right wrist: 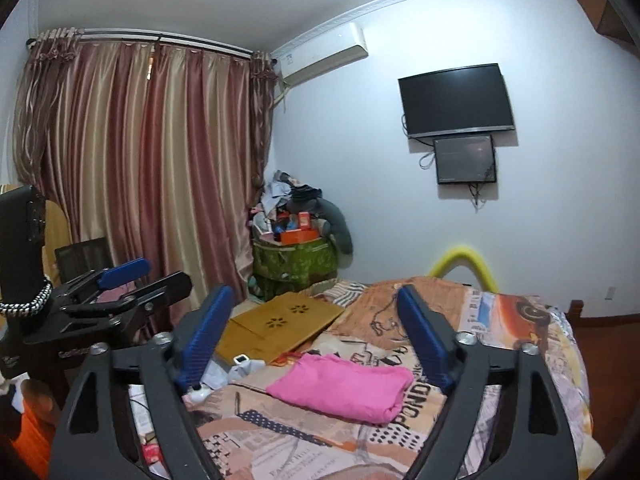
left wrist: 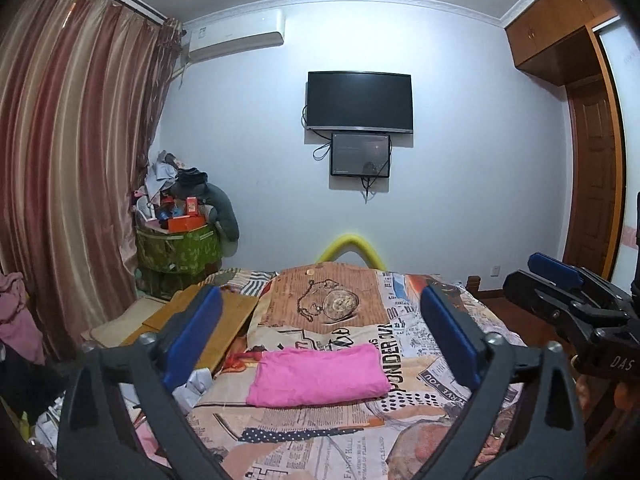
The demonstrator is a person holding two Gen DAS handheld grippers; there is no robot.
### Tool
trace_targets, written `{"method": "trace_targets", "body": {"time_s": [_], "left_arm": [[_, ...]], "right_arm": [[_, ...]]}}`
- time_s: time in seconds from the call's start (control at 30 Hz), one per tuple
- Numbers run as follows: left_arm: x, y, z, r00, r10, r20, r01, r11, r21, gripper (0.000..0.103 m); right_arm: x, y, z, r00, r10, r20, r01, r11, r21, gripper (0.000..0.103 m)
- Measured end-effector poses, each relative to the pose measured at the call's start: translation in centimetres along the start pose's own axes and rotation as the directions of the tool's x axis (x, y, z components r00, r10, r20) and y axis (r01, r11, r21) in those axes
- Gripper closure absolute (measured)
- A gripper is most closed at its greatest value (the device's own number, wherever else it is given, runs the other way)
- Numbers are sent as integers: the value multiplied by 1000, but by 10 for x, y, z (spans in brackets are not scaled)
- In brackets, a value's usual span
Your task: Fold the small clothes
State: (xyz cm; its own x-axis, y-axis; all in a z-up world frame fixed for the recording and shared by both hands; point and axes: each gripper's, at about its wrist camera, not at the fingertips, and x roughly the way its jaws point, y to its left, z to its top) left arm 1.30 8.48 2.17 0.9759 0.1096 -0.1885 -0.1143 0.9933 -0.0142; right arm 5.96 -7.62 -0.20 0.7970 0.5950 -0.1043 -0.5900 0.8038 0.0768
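A pink cloth (left wrist: 318,374) lies folded on the patterned bed (left wrist: 424,360), both the left tool (left wrist: 320,336) and right tool (right wrist: 316,336) released and empty above it, so folding looks finished; next probably means fetching another garment.

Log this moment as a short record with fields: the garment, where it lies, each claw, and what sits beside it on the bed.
garment: pink cloth, folded into a flat rectangle
surface: patterned bedspread, cloth lies near its middle
left claw: open, nothing between the blue pads, above the cloth and clear of it
right claw: open, empty, also clear of the cloth
beside the cloth: tan wooden board toward the curtain side
far wall: black TV with a smaller screen below it
fold status: looks finished, both claws released
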Motion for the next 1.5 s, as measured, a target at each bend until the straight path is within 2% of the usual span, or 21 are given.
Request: {"method": "trace_targets", "body": {"time_s": [0.07,0.17,0.57,1.5], "left_arm": [[0,1,-3,1000,1,-9,-1,1000,-5,0],[-3,1,-5,1000,8,-13,-8,1000,-5,0],[-9,2,-9,1000,3,-7,-3,1000,-8,0],[-11,-3,-8,1000,-17,-18,16,1000,-18,0]], "right_arm": [[0,-2,0,1000,-16,-5,16,1000,4,13],[-4,-3,0,999,-34,-1,34,999,13,0],[-20,1,-7,998,-66,-5,66,998,1,0],[-23,3,-5,996,-88,-18,88,996,-8,0]]}}
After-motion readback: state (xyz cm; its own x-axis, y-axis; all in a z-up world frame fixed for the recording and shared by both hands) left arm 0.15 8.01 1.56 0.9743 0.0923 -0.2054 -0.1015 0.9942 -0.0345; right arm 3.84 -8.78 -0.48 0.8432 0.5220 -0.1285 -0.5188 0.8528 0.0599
